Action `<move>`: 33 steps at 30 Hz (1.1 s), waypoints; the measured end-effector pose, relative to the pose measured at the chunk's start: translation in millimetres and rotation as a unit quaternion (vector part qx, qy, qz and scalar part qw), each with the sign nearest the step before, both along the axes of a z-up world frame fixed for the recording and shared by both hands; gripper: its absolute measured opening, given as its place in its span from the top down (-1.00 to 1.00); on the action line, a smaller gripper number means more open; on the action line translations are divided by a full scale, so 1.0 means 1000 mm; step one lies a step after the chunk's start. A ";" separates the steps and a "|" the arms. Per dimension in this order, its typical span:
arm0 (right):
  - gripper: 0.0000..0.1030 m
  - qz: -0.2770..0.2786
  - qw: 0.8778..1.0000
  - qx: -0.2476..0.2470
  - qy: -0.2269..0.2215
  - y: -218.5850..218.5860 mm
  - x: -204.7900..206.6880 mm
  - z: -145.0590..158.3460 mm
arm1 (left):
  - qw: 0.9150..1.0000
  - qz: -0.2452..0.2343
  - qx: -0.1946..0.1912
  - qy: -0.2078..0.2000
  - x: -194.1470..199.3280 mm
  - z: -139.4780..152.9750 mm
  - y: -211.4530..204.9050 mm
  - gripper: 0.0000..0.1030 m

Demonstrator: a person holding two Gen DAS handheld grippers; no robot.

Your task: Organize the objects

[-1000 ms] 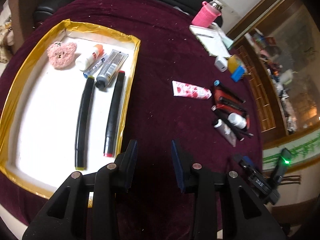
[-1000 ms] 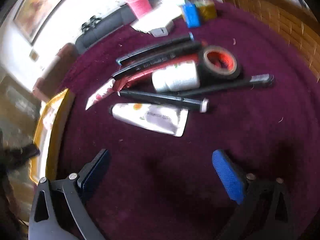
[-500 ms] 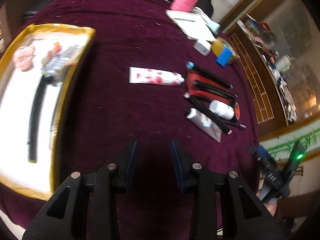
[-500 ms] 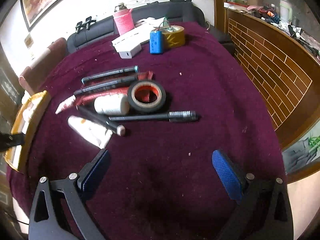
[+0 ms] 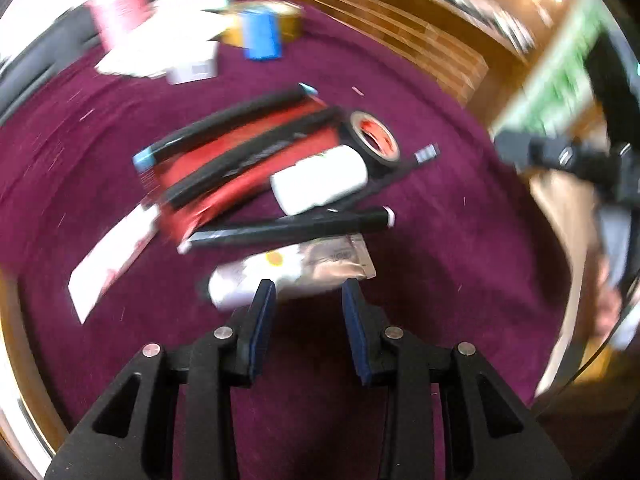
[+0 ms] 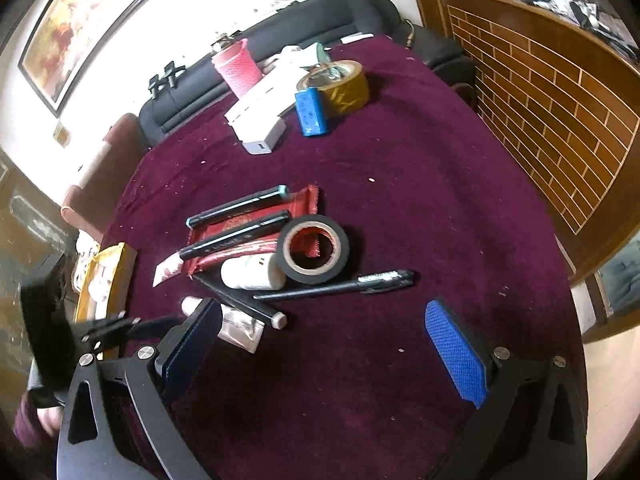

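A pile lies on the maroon cloth: a silver tube (image 5: 320,264), a black marker (image 5: 288,228), a white bottle (image 5: 320,182), a black tape roll (image 5: 374,140), a red packet (image 5: 248,152) under two dark markers, and a pink-patterned tube (image 5: 112,256). My left gripper (image 5: 308,286) points down at the silver tube's near edge, open, with nothing between its pads. This view is blurred. My right gripper (image 6: 322,312) hangs wide open and empty above the cloth in front of the tape roll (image 6: 344,248), the bottle (image 6: 252,274) and a black pen (image 6: 332,286).
The gold-edged tray (image 6: 104,276) lies at the table's left edge. A pink cup (image 6: 238,68), white box (image 6: 260,120), blue battery pack (image 6: 312,112) and gold tape roll (image 6: 344,84) sit at the far side. A wooden brick-patterned counter (image 6: 552,128) borders the right.
My left gripper swung away from the tray, rolled, and came over the pile near the silver tube. The right gripper drew back and up from the pile, still wide open.
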State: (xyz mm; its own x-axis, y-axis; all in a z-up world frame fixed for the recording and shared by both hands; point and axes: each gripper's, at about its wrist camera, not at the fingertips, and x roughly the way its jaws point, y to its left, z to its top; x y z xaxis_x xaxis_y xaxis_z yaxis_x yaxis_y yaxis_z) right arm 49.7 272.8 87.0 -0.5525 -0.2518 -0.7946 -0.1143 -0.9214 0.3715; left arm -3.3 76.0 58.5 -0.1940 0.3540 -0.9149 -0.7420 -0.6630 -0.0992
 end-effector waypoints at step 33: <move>-0.94 -0.037 0.999 -0.011 -0.021 0.025 0.036 -0.009 | 0.991 -0.086 -0.006 -0.100 -0.031 -0.011 0.023 -0.18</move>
State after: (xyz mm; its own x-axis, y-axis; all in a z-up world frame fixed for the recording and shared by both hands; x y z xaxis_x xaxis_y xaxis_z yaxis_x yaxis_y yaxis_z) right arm 85.4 297.7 78.1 -0.5367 -0.2291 -0.8121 -0.1971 -0.9018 0.3846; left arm -34.7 99.0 47.6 0.0545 0.3552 -0.9332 -0.8103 -0.5303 -0.2492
